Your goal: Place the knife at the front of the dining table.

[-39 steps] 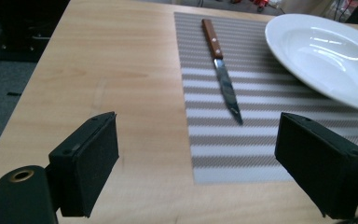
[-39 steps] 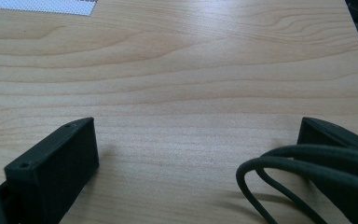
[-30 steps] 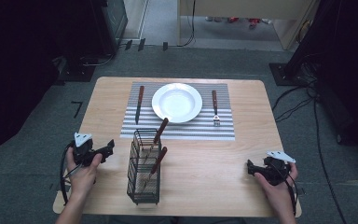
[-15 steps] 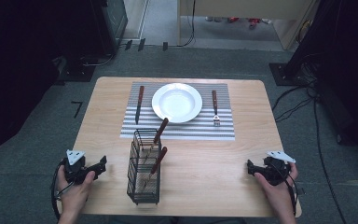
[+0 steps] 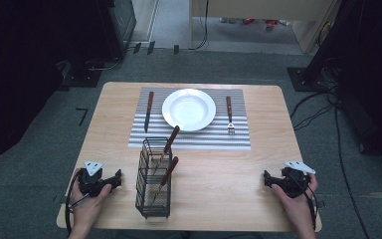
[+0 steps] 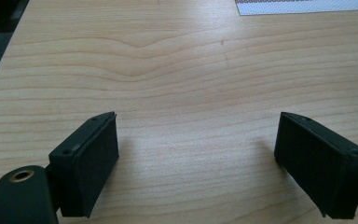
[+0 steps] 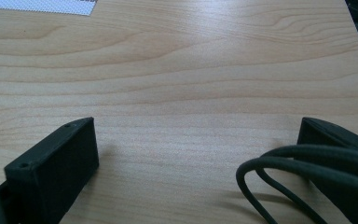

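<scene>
The left tongs (image 5: 115, 178) and the right tongs (image 5: 267, 179) rest low at the near corners of the counter (image 5: 273, 134), both with jaws apart (nothing between them). Between them stands a wire caddy (image 5: 153, 179) holding two utensils. Farther away, a white plate (image 5: 189, 109) lies on a striped mat (image 5: 238, 139).

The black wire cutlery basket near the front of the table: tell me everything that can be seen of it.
The black wire cutlery basket is a tall, narrow rectangular cage of thin dark wire mesh, open at the top. It stands upright on the light wooden table, just in front of the striped placemat, between the two grippers and touched by neither. Two brown wooden-looking handles lean out of it, tilted toward the white plate; what utensils they belong to cannot be told.
</scene>
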{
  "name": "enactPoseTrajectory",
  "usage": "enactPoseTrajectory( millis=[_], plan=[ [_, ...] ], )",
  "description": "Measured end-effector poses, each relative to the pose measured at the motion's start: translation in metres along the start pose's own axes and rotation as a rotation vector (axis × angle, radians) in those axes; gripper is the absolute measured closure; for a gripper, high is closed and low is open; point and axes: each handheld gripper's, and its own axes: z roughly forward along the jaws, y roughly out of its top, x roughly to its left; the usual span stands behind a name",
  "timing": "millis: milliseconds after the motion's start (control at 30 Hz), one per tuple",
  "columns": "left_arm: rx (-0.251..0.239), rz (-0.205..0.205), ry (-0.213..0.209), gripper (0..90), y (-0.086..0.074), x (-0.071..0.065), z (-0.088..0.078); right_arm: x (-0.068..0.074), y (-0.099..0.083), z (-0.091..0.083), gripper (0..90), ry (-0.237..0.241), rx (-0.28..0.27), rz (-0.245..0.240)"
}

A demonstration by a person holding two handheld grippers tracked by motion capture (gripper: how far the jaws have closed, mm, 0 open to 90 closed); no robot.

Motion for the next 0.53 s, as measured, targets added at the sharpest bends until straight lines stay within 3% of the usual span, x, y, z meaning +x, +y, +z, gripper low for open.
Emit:
enactPoseTrajectory(
  millis=[533],
  plan=[
    [0.009,-0.005,-0.002,10.5,0.0023,-0.0009,0.0028,0.0,0.0,0.0,0.0,0.0,0.0,0.0]
  ],
)
